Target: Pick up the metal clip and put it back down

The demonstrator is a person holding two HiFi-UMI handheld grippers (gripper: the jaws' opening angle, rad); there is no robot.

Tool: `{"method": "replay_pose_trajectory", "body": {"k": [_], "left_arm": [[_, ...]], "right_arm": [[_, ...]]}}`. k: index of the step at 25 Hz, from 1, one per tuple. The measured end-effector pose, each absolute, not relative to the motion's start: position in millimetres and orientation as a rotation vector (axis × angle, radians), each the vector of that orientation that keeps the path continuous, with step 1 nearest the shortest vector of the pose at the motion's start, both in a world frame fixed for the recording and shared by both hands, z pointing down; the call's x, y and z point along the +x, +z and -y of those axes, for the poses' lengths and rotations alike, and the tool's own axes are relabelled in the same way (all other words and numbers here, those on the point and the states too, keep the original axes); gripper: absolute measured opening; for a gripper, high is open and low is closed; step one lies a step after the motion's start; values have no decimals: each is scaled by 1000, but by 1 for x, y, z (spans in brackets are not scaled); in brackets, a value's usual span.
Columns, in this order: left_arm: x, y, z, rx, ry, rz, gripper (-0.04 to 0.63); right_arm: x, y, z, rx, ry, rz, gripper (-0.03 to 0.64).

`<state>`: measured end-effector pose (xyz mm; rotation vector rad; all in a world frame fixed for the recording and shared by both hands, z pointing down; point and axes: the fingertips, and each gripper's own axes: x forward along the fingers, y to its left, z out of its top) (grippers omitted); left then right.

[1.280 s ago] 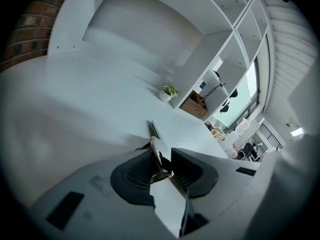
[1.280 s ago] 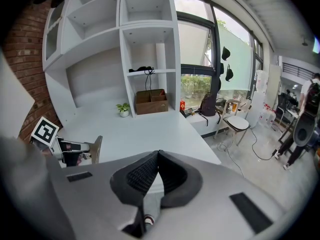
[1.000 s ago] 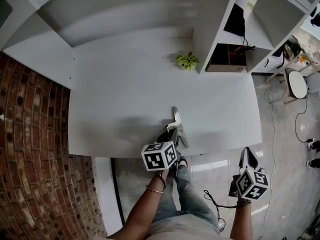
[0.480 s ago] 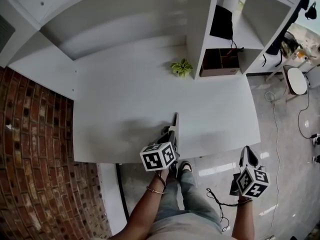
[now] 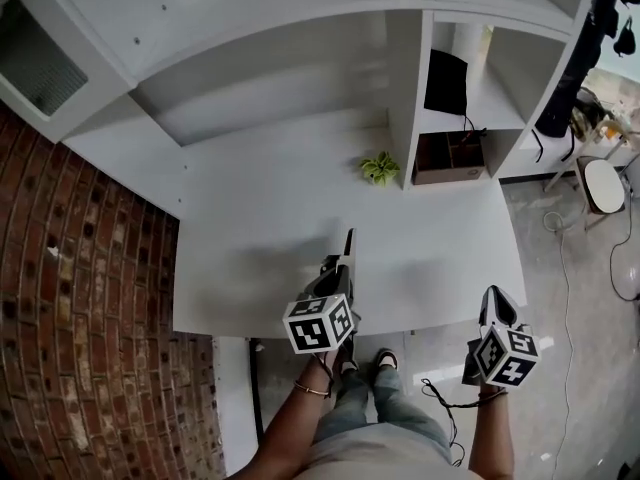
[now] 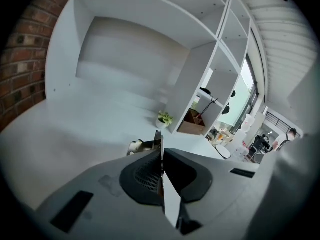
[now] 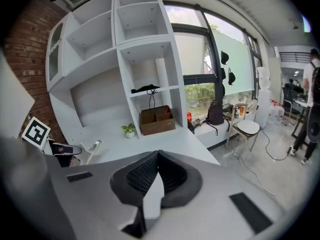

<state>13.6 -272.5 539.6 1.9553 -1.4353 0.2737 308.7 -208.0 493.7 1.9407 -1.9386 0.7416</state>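
One broad white desk (image 5: 260, 238) fills your head view, with one tall white shelf unit (image 5: 405, 98) behind it. Of your two black hand-held grippers, the left gripper (image 5: 337, 266) is clamped on the one slim metal clip (image 5: 349, 246) above the desk's front edge, where a second ago that clip lay flat. Only the right gripper view shows your right gripper (image 7: 159, 153) pinched closed and empty.

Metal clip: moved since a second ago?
Yes. The metal clip, shut in the left gripper, now sits farther from the table's front edge in the head view, apparently lifted.
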Motion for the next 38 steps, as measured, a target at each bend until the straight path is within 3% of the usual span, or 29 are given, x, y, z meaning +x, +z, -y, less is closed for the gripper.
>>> {"method": "replay_pose_trajectory", "body": {"k": [14,24,38], "left_arm": [[-118,376,251,2072,130,2108,11],[-179,367,209,1964,52,2228,11],[-188,377,211,1954,36,2187,11]], "right_arm": [[179,369,290,1707,400,2433,2],[93,338,286,1525,291,2586,2],[99,351,281,1559,319,2525,2]]}}
